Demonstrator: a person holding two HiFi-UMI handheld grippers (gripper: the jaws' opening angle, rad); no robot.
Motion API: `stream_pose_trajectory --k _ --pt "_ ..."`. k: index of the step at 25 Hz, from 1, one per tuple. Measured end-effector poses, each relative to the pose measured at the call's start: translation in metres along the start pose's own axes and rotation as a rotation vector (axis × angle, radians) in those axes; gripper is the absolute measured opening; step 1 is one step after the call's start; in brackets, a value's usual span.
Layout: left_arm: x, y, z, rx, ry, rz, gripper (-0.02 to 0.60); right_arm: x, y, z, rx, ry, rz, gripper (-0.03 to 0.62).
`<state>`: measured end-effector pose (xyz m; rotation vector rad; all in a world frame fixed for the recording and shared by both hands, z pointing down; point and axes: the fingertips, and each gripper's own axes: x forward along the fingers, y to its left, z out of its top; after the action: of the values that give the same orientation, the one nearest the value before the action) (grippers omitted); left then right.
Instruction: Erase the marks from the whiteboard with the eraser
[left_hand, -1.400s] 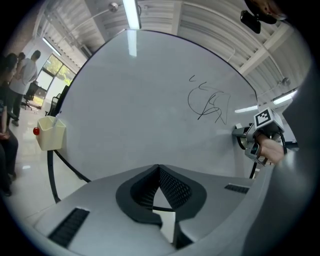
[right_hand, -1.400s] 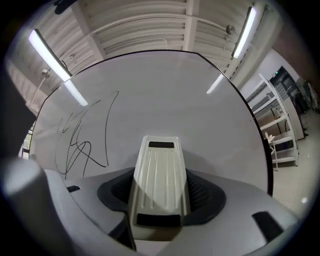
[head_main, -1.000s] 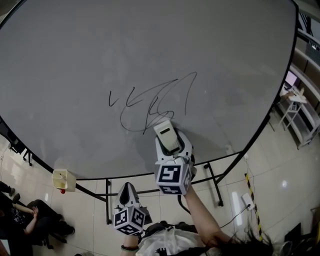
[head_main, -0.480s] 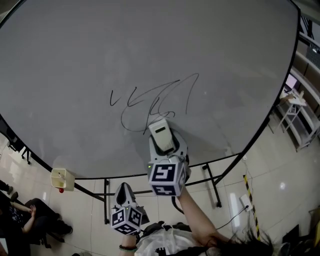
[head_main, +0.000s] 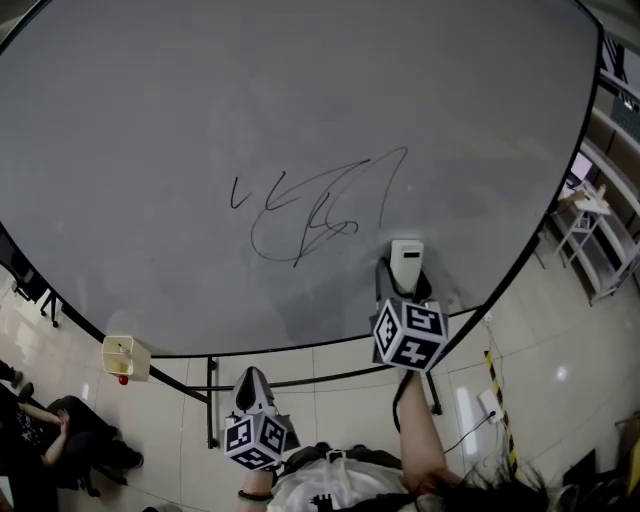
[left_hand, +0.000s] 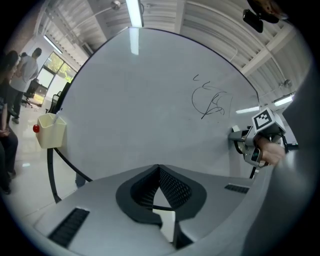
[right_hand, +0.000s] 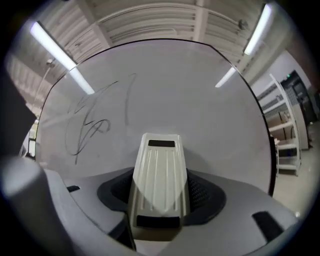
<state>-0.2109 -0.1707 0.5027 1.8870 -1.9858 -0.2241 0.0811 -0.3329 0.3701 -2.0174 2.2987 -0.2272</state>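
R gripper jaws clamped on eraser, which sits at whiteboard, lower right of marks, apart from them. L gripper jaws together, empty, below board's edge.

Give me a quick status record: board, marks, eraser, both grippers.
whiteboard: pale grey, black-edged, on a black frame
marks: black scribble near the board's middle, not erased
eraser: white, held lengthwise, to the right of the marks and lower in the head view, not over them
right gripper: shut on the eraser
left gripper: jaws together, nothing between them, held low, off the board
eraser-to-board contact: cannot tell
yellow box: hangs at the board's lower left edge
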Motion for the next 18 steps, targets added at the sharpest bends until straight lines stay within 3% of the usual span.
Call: stream_pose_trajectory --k 4,6,8,11,13,16,18 --pt "0.004 -0.006 0.004 0.0 -0.003 -0.034 -0.005 -0.002 0.112 -0.033 -0.268 0.053 0.151 0.279" --pt "0.004 -0.007 0.008 0.0 -0.008 -0.05 -0.005 -0.001 0.126 -0.042 -0.353 0.059 0.163 0.279" --pt "0.002 -0.004 0.01 0.003 -0.012 -0.058 -0.005 0.001 0.094 -0.041 -0.292 0.079 0.121 0.279" --pt "-0.002 0.013 0.012 0.007 -0.006 -0.043 -0.005 0.008 0.02 -0.043 -0.008 0.091 0.083 0.282" --pt "-0.005 0.028 0.011 0.004 0.0 -0.023 -0.005 0.006 -0.003 -0.042 0.152 0.086 0.06 0.281" --pt "-0.008 0.046 0.011 -0.004 0.004 0.001 -0.005 0.003 0.009 -0.049 0.116 0.095 0.027 0.27" --pt "-0.008 0.052 0.011 -0.009 0.004 0.004 -0.005 0.004 0.037 -0.066 0.045 0.15 0.076 0.272"
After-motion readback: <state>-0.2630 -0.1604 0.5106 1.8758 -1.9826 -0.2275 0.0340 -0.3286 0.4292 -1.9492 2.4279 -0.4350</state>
